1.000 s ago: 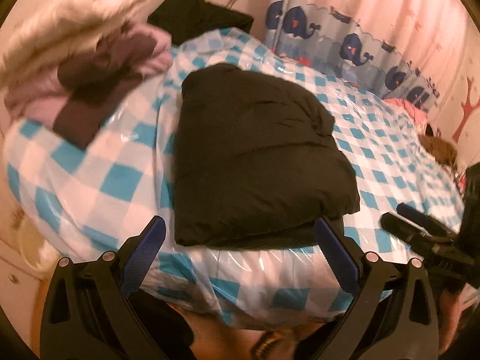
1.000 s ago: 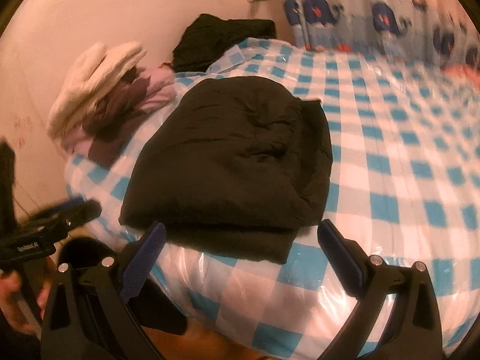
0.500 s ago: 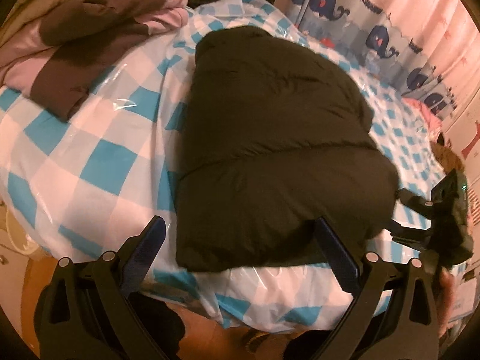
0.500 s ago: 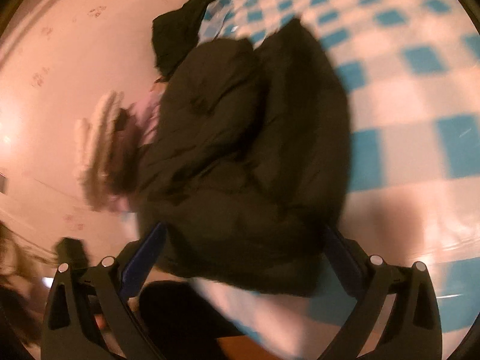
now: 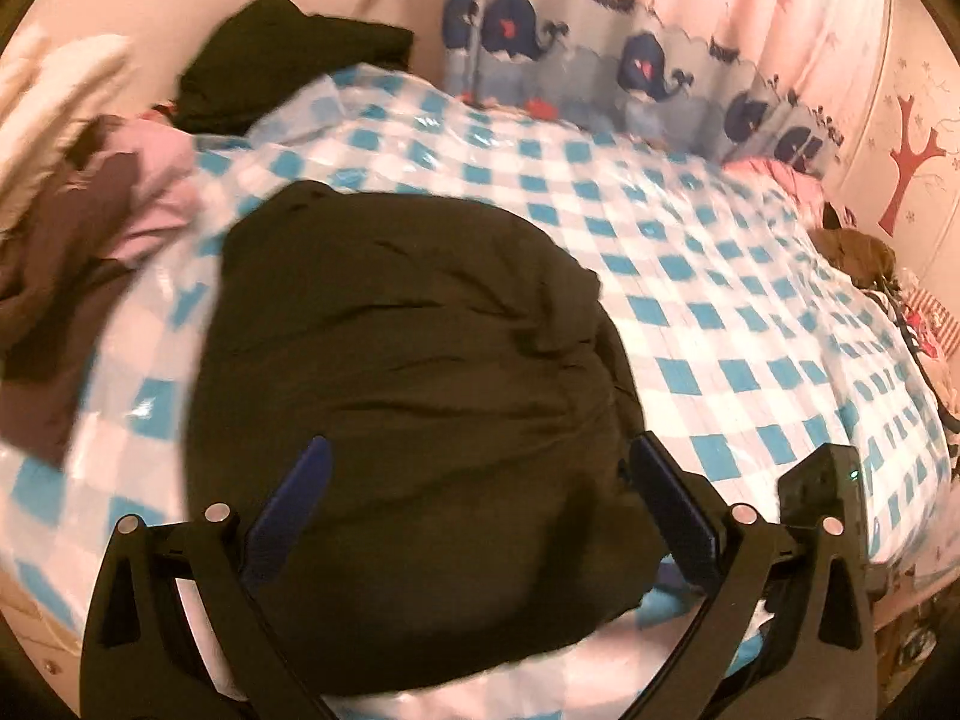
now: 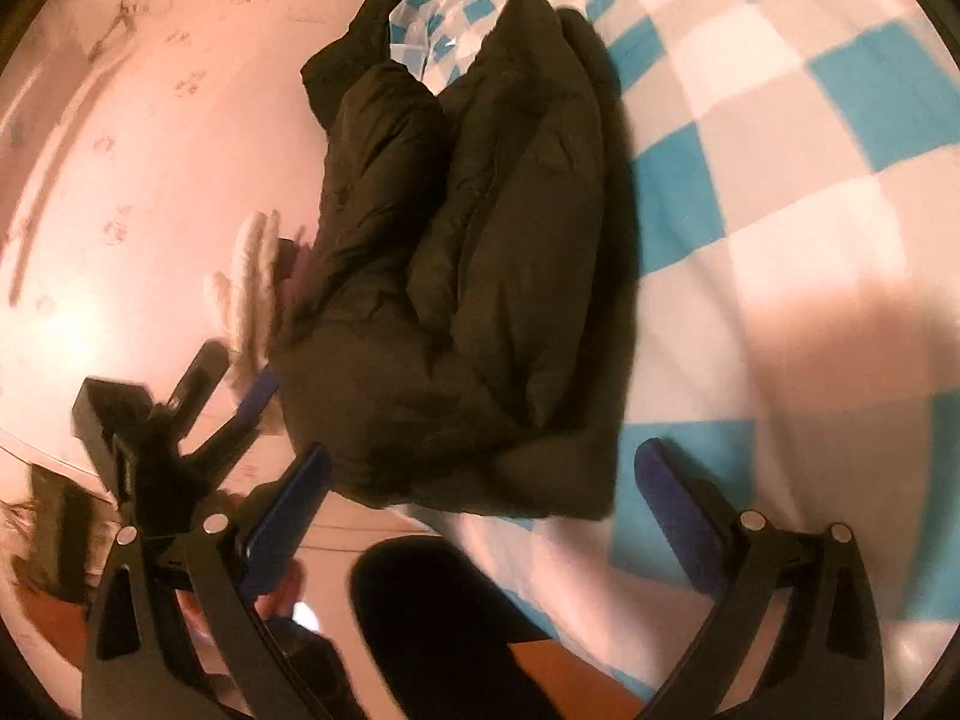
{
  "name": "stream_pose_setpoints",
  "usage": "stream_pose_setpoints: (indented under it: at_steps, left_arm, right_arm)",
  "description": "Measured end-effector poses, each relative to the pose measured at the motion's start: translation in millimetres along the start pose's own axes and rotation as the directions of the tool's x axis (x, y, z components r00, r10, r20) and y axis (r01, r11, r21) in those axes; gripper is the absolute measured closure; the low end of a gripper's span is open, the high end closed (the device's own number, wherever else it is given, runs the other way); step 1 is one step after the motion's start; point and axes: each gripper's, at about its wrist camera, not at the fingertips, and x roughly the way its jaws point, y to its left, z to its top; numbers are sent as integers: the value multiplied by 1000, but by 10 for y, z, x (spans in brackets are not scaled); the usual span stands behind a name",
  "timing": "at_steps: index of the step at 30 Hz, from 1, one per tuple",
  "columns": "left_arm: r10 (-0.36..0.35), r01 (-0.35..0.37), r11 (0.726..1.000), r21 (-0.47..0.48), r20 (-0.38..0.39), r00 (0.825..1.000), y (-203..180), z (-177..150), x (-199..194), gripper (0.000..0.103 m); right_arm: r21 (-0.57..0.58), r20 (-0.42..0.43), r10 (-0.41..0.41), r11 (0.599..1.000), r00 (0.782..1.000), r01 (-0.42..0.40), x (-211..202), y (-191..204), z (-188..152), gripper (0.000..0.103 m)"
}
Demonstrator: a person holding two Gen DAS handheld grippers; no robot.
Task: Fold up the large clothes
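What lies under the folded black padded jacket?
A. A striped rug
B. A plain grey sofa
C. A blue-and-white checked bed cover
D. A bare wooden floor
C: the black padded jacket rests on the blue-and-white checked bed cover, whose squares show all around it.

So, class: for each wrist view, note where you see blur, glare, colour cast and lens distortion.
Left wrist view: motion blur smears the pile of clothes at the left edge, glare glints on the plastic-covered checked cover. Right wrist view: tilted, fisheye-bent wall, the black padded jacket fairly sharp, a soft shadow across the cover. Both warm orange.
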Motion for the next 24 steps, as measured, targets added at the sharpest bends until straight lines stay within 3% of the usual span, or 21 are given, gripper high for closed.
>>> stream_pose_setpoints:
  at_steps: [4,7,10,12,13,15,17,18,20,24]
  left_arm:
    - [-20,19,1000,-21,-51,998,-89,128,229,7]
    - [-18,17,999,-34,-56,998,-71,163,221,7]
    - [-10,8,999,-43,-62,998,9,183,255,7]
    - [-10,7,1000,-29,-102,995,17,160,377,7]
    - [-11,9,1000,-12,-157,988,-7,127,526,7]
    - [-14,16,1000,11,-181,983,-23,49,637,8]
    - [-35,43,999,27,-224,974,-47,16,671,8]
    - [-28,42,998,54,-243,970,-87,-13,666,8]
    - [-32,61,993,105,-260,965,-187,-116,617,8]
    - [-48,101,980,172,-290,956,-288,-284,538,8]
  right_arm:
    - [-26,-43,54,998,998,-55,169,165,115,5]
    - [-2,17,-20,1000,1000,20,143,100,196,5]
    - [55,44,11,998,999,-14,86,-69,230,6]
    - [54,9,111,992,994,-112,180,-36,289,5]
    - [74,-30,207,976,978,-204,279,-34,332,5]
    - [111,-22,282,954,959,-278,311,-61,358,5]
    - [99,-6,410,908,912,-407,209,-21,331,5]
    - [70,-6,423,904,906,-422,126,51,300,5]
    - [8,-37,376,927,926,-376,-21,202,193,5]
    - [38,-68,415,910,907,-414,-160,64,0,5]
